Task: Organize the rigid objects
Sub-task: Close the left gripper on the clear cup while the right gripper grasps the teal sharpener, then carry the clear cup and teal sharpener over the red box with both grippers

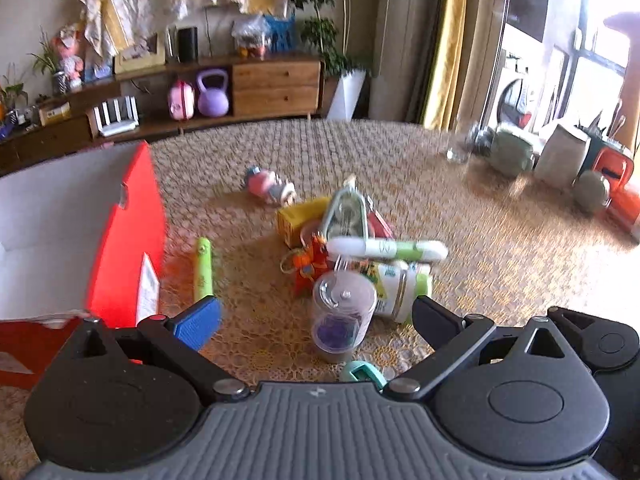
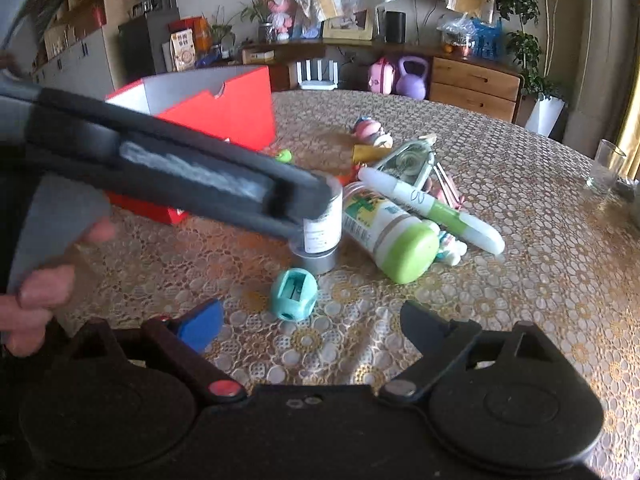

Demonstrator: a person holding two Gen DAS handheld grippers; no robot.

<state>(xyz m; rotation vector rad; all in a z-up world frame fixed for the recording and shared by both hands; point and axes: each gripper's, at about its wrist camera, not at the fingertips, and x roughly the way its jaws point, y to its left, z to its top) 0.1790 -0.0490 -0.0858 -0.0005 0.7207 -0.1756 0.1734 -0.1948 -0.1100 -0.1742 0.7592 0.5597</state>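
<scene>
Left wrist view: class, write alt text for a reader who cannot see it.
Open tongs hover over a small clear jar standing on a lace-covered table, in front of a heap of toys, a white-and-green marker and a green-capped bottle. An open red box stands to the left.

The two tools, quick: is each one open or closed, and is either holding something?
Left tool: open, holding nothing; the clear plastic jar stands between its fingers, not gripped.
Right tool: open, empty, just short of the teal pencil sharpener.

Lace-clothed table (image 2: 500,288) w/ red box (image 2: 224,116), sharpener (image 2: 294,294), marker (image 2: 432,204), bottle (image 2: 392,236)
</scene>
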